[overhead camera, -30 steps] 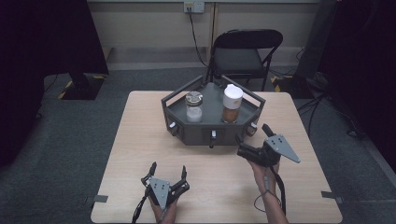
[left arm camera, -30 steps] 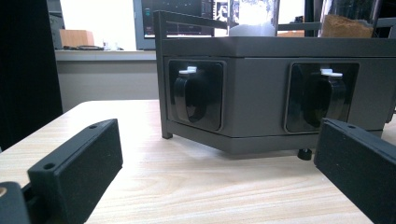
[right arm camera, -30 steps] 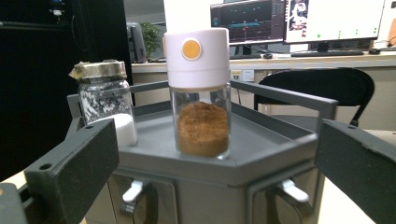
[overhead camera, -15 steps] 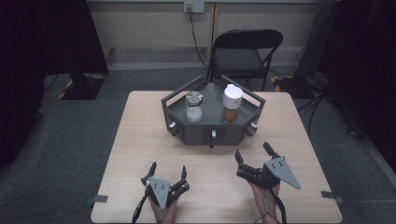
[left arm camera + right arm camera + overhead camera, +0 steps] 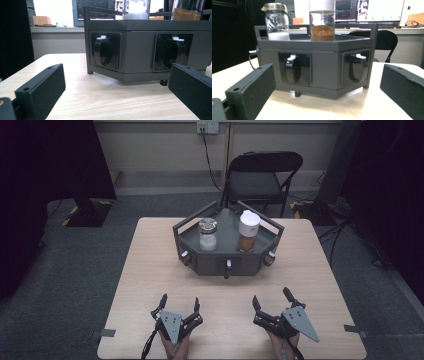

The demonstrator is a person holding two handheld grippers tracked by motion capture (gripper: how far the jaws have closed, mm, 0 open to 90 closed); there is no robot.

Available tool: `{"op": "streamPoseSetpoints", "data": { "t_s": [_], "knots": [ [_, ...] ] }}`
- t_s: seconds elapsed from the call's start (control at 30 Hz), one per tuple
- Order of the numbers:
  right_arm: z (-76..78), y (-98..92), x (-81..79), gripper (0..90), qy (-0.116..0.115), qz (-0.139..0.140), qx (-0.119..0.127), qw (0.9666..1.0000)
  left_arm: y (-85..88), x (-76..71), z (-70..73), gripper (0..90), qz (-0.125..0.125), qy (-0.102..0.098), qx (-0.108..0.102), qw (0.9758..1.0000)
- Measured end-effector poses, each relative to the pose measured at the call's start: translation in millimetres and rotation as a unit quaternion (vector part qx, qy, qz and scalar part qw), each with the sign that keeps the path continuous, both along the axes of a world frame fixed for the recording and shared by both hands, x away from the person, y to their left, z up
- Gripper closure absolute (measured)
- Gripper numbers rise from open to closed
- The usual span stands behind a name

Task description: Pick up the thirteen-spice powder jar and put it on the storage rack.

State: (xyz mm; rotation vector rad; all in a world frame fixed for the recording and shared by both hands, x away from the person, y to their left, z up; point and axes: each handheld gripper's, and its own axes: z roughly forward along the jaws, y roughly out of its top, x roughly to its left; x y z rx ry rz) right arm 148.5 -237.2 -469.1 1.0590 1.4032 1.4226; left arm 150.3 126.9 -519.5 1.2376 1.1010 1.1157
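Observation:
A dark grey hexagonal stand (image 5: 212, 262) sits on the far half of the wooden table (image 5: 150, 270). On its top are a glass jar of white powder (image 5: 208, 235) with a metal lid and a taller jar of brown powder (image 5: 248, 231) with a white lid. Black handles with white tabs (image 5: 105, 50) (image 5: 295, 67) are set into its side faces. My left gripper (image 5: 179, 305) rests near the front edge, open and empty. My right gripper (image 5: 271, 299) lies to its right, also open and empty. Both point at the stand (image 5: 140, 53) (image 5: 319, 67).
A black folding chair (image 5: 262, 177) stands behind the table. A dark curtain and a stand base (image 5: 87, 212) are at the left, cables and equipment at the right. Bare tabletop lies between the grippers and the stand.
My right gripper has pulled back from beside the stand toward the front edge of the table. The left gripper has stayed where it was.

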Motion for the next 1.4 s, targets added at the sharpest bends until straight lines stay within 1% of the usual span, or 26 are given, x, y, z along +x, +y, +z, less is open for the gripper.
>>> {"op": "streamPoseSetpoints", "data": {
  "t_s": [0.17, 0.4, 0.5, 0.63, 0.83, 0.9, 0.97, 1.07, 1.23, 1.4],
  "knots": [
    [-9.7, -3.2, -5.3, 0.0, 0.003, -0.012, 0.001, 0.9999, 0.0, 0.0, 0.0, 0.4, 0.0, 0.0, 0.0, 1.0],
    [-21.1, -2.0, -9.7, 0.0, 0.01, -0.023, -0.007, 0.9997, 0.0, 0.0, 0.0, 0.4, 0.0, 0.0, 0.0, 1.0],
    [-27.7, 1.0, -12.0, 0.0, 0.004, -0.03, -0.01, 0.9995, 0.0, 0.0, 0.0, 0.4, 0.0, 0.0, 0.0, 1.0],
    [-32.2, 4.0, -12.5, 0.0, 0.004, -0.036, -0.017, 0.9992, -0.1, 0.0, -0.1, 0.3, 0.0, 0.0, 0.0, 1.0],
    [-40.8, 8.1, -13.7, 0.0, -0.003, -0.05, -0.017, 0.9986, -0.5, -0.4, 0.1, 0.3, 0.002, 0.0, 0.0, 1.0],
    [-42.5, 9.4, -13.8, 0.0, -0.003, -0.054, -0.019, 0.9983, -0.5, -0.4, 0.0, 0.3, 0.002, 0.0, 0.0, 1.0],
    [-43.8, 8.7, -14.3, 0.0, -0.007, -0.053, -0.018, 0.9984, -0.5, -0.4, 0.0, 0.3, 0.002, 0.0, 0.0, 1.0],
    [-46.7, 7.3, -15.0, 0.0, -0.013, -0.054, -0.008, 0.9984, -0.6, -0.5, 0.0, 0.3, 0.002, 0.0, 0.0, 1.0],
    [-46.8, 10.2, -15.5, 0.0, -0.013, -0.065, -0.009, 0.9978, -0.6, -0.5, 0.0, 0.3, 0.002, 0.0, 0.0, 1.0],
    [-47.0, 11.0, -15.8, 0.0, -0.013, -0.068, -0.009, 0.9976, -0.5, -0.5, 0.0, 0.4, 0.002, 0.0, 0.001, 1.0]
  ]
}}
